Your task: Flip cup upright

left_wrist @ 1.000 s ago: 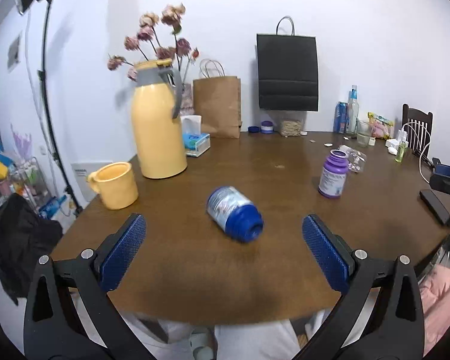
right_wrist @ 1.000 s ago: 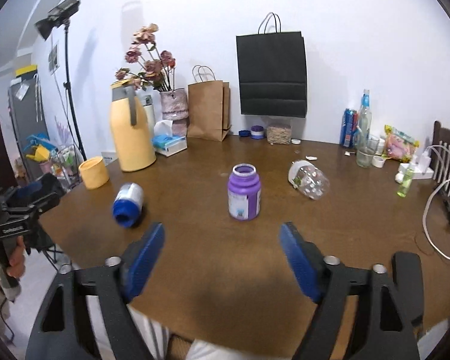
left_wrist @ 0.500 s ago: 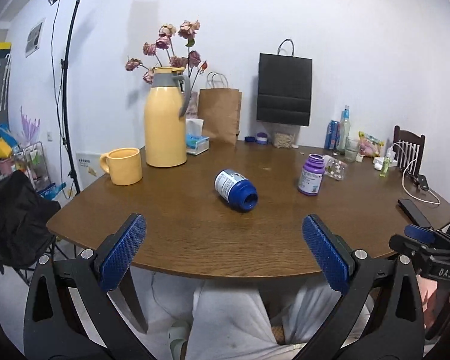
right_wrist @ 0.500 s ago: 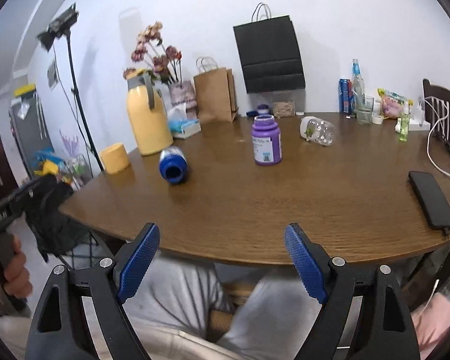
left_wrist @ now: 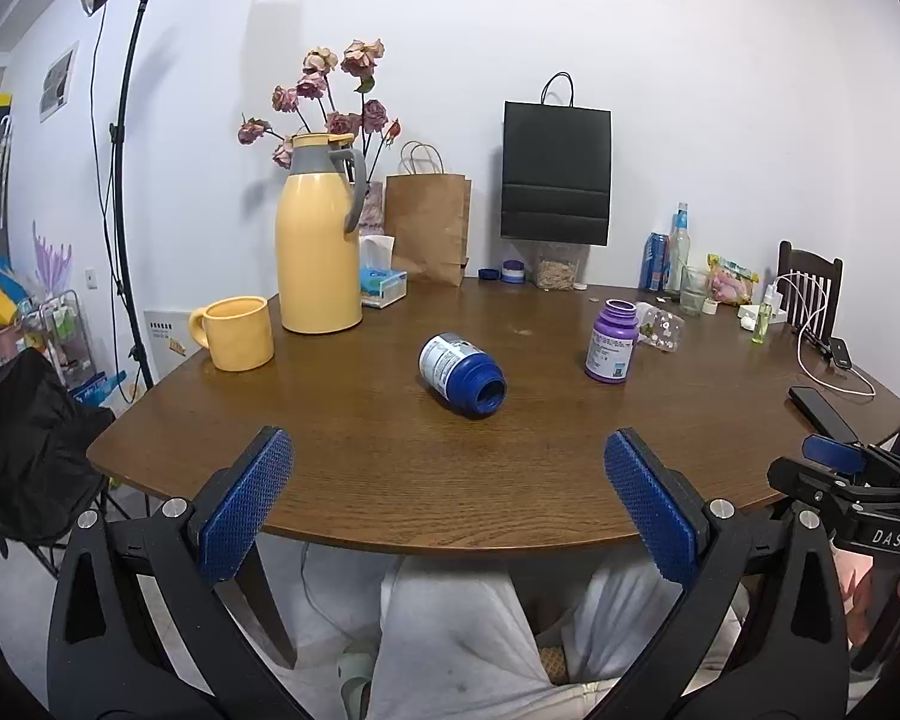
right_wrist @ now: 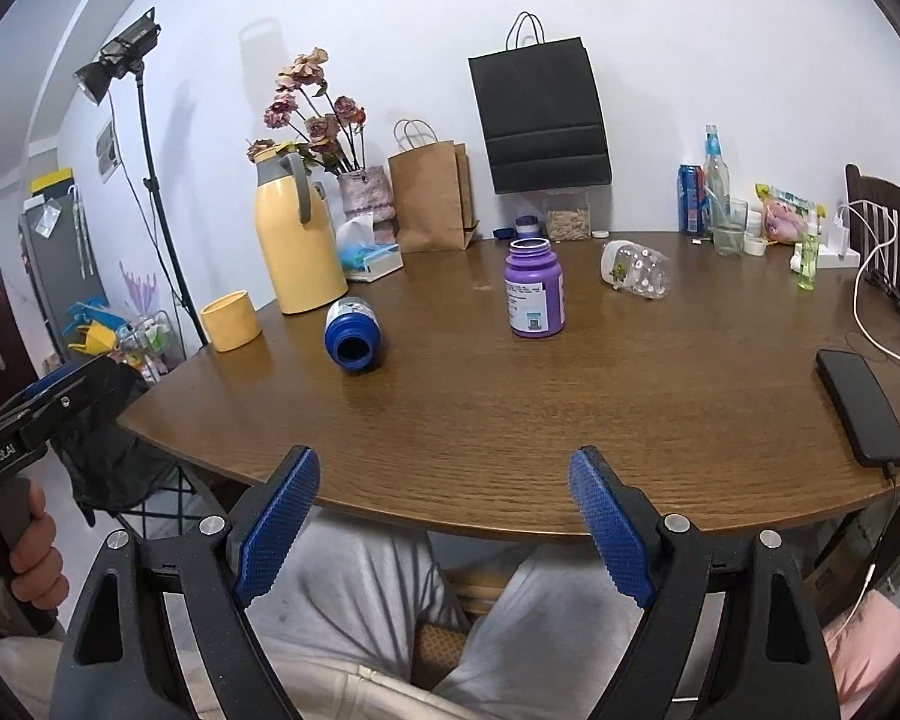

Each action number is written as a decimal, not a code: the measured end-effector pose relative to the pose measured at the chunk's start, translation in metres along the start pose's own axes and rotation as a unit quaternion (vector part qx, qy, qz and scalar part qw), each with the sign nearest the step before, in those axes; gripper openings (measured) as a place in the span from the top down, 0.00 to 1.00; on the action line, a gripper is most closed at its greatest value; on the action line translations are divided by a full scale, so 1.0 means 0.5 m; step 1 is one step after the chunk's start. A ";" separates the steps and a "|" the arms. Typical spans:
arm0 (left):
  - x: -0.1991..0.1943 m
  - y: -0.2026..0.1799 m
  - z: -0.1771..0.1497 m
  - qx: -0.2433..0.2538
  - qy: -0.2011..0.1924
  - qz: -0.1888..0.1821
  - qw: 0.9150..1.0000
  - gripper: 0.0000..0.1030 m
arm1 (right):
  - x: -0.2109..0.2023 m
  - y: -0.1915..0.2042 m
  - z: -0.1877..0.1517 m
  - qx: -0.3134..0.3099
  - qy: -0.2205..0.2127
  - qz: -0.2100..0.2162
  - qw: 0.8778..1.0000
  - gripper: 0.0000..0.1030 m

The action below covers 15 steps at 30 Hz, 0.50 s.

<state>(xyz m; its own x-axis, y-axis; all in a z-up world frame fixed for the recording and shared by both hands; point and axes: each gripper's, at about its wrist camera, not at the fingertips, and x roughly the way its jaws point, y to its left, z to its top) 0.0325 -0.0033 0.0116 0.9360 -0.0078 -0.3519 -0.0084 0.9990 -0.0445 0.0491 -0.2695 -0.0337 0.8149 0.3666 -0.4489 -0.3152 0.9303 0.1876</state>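
The blue bottle (left_wrist: 462, 381) lay on its side left of the purple bottle (left_wrist: 611, 341), mouth toward me, nearer my left gripper (left_wrist: 450, 504); both grippers' fingers were spread apart, holding nothing.

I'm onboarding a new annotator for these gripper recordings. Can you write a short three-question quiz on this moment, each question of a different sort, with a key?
1. True or false: the blue bottle lies on its side on the table.
2. Multiple choice: the purple bottle is A) upright with no cap, B) tipped over, C) held in a gripper.
3. Fill in: the left gripper and the right gripper are both ____ and hold nothing.

Key
1. True; its open mouth points toward the near table edge.
2. A.
3. Open; each hovers at the near table edge, apart from every bottle.
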 end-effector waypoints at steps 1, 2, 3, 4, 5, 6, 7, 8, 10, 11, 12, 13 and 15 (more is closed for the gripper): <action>0.000 0.000 0.000 0.001 0.000 -0.001 1.000 0.00 | 0.000 0.000 0.000 -0.001 0.000 -0.001 1.000 0.13; 0.000 -0.001 0.000 0.001 0.000 -0.001 1.000 0.00 | 0.000 0.000 0.000 -0.002 -0.001 -0.001 1.000 0.13; -0.001 -0.001 0.000 0.002 -0.001 -0.001 1.000 0.00 | -0.001 0.001 0.001 -0.002 -0.001 -0.001 1.000 0.13; -0.001 -0.002 -0.001 0.002 -0.001 -0.001 1.000 0.00 | -0.001 0.001 0.002 -0.003 -0.002 -0.002 1.000 0.13; -0.001 -0.003 -0.001 0.003 -0.001 -0.001 1.000 0.00 | -0.002 0.002 0.003 -0.004 -0.002 -0.002 1.000 0.13; -0.001 -0.003 -0.001 0.004 -0.002 -0.001 1.000 0.00 | -0.003 0.002 0.004 -0.004 -0.003 -0.003 1.000 0.13; -0.001 -0.003 -0.001 0.005 -0.002 -0.002 1.000 0.00 | -0.004 0.003 0.003 -0.004 -0.003 -0.003 1.000 0.13; -0.002 -0.003 -0.002 0.005 -0.002 -0.002 1.000 0.00 | -0.004 0.002 0.004 -0.004 -0.003 -0.003 1.000 0.13; -0.002 -0.006 -0.002 0.007 -0.002 -0.004 1.000 0.00 | -0.004 0.002 0.003 -0.004 -0.002 -0.003 1.000 0.13; -0.002 -0.006 -0.002 0.007 -0.002 -0.004 1.000 0.00 | -0.004 0.002 0.004 -0.004 -0.002 -0.003 1.000 0.13; -0.003 -0.006 -0.001 0.007 -0.002 -0.004 1.000 0.00 | -0.004 0.002 0.003 -0.004 -0.003 -0.003 1.000 0.13; -0.002 -0.007 -0.001 0.007 -0.002 -0.004 1.000 0.00 | -0.004 0.002 0.003 -0.004 -0.003 -0.003 1.000 0.13; -0.003 -0.007 -0.002 0.007 -0.002 -0.004 1.000 0.00 | -0.004 0.002 0.004 -0.005 -0.003 -0.003 1.000 0.13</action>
<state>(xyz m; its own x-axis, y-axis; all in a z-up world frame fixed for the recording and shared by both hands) 0.0310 -0.0066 0.0115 0.9374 -0.0148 -0.3479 0.0031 0.9994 -0.0341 0.0480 -0.2693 -0.0311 0.8199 0.3604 -0.4448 -0.3146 0.9328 0.1759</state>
